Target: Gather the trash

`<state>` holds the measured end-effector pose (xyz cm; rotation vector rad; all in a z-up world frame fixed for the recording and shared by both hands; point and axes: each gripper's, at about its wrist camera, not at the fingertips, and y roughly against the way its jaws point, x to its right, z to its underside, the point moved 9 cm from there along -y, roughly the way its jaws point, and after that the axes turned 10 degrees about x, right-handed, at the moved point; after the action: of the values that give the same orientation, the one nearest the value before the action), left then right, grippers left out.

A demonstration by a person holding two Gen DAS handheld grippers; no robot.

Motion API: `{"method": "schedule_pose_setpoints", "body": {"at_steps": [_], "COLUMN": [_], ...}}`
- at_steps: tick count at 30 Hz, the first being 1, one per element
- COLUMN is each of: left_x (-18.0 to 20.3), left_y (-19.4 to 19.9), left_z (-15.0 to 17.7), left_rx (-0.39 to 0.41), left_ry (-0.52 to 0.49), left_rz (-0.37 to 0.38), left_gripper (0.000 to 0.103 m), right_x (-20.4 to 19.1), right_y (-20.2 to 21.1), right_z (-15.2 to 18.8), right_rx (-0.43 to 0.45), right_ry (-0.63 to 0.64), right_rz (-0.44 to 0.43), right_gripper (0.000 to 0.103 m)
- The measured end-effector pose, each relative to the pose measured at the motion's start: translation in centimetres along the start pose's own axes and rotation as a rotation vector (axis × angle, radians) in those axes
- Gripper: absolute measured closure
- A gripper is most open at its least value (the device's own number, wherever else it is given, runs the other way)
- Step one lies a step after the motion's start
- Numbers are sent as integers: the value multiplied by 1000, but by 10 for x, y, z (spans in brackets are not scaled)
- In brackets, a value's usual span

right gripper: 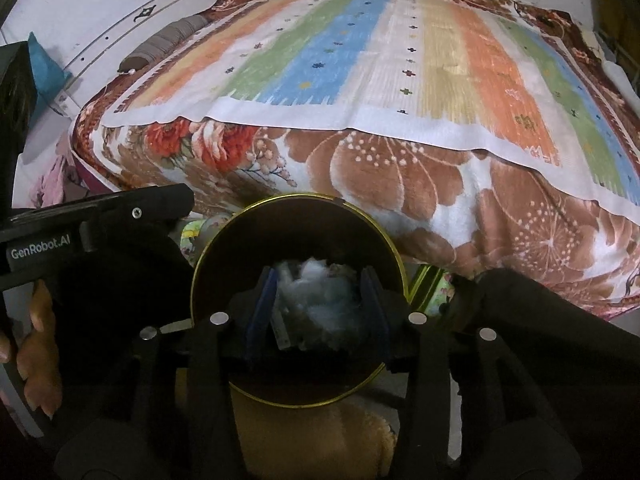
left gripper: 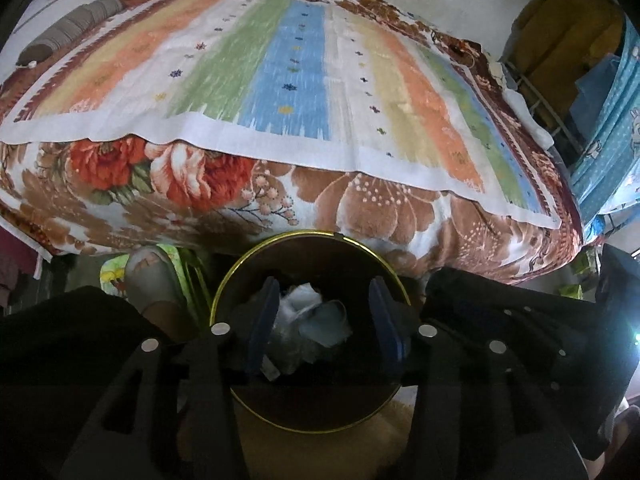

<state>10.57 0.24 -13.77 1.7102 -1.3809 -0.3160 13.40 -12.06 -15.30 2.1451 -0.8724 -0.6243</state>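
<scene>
Both grippers hang over the bin (left gripper: 240, 280), a dark round can w/ gold rim, lower centre of each frame, on the floor just beside the bed (left gripper: 360, 216).

Left gripper (left gripper: 323, 322): jaws spread wide, nothing between the pads. Right gripper (right gripper: 320, 312): same, released, empty. Trash (left gripper: 316, 320), a pale crumpled wad w/ some wrapper scraps, lies inside the bin, below both jaw gaps; also seen in right view (right gripper: 320, 300).

Step in hand, as judged: drop is done, clear out.

1. Keep jaws apart; confirm no scrap clings to the pads.
2. Lift straight up, avoid the rim. The can looks light, a nudge could tip it.
3. Left tool body shows at mid-left of right view, close by. Withdraw one at a time.
4. Scan striped sheet (right gripper: 400, 60) and floor for leftovers; none visible on the sheet.
</scene>
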Motion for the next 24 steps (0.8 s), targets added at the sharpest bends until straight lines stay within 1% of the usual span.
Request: {"method": "schedule_pose_setpoints", "body": {"at_steps": [1,2,3,5,7,8,10,11,12,13,14,15,16,17,18,20,22,24], "left_x": [0,1,4,11,10,8,4,2,1,1,2,4,4,5,8,9,9,8], "left_y": [2,4,6,11,19,22,31,36,40,48,54,63,68,73,81,84,82,81], "left_z": [-1,-1,2,11,18,21,27,30,30,31,31,34,37,40,45,53,60,62], "left_rx": [4,3,-10,-31,-12,-9,-2,12,27,59,87,121,132,144,169,165,146,155], "left_ry": [2,4,4,-17,-55,-65,-75,-78,-83,-99,-114,-141,-151,-160,-183,-189,-178,-181], "left_rz": [5,16,44,99,80,77,87,88,90,91,91,92,86,79,77,59,71,58], "left_gripper": [52,48,43,39,35,31,26,21,13,9,6,6,6,6,6,6,6,6], "right_x": [0,0,0,0,-3,-3,2,3,4,4,4,3,1,-1,-4,-7,-12,-15], "right_y": [2,4,6,13,25,28,41,45,51,57,61,65,72,76,80,90,94,94], "right_z": [0,0,0,-1,2,3,10,12,14,16,17,18,21,22,24,27,32,35], "right_rx": [3,8,15,33,64,71,85,89,100,113,126,142,163,175,187,229,246,251], "right_ry": [3,6,8,34,82,91,93,83,65,50,41,37,41,45,46,45,43,50], "right_rz": [-2,-3,-4,5,10,11,10,5,-5,-14,-20,-19,-16,-21,-25,-26,-44,-49], "right_gripper": [59,58,56,55,50,45,43,43,40,38,32,24,19,13,10,9,9,9]}}
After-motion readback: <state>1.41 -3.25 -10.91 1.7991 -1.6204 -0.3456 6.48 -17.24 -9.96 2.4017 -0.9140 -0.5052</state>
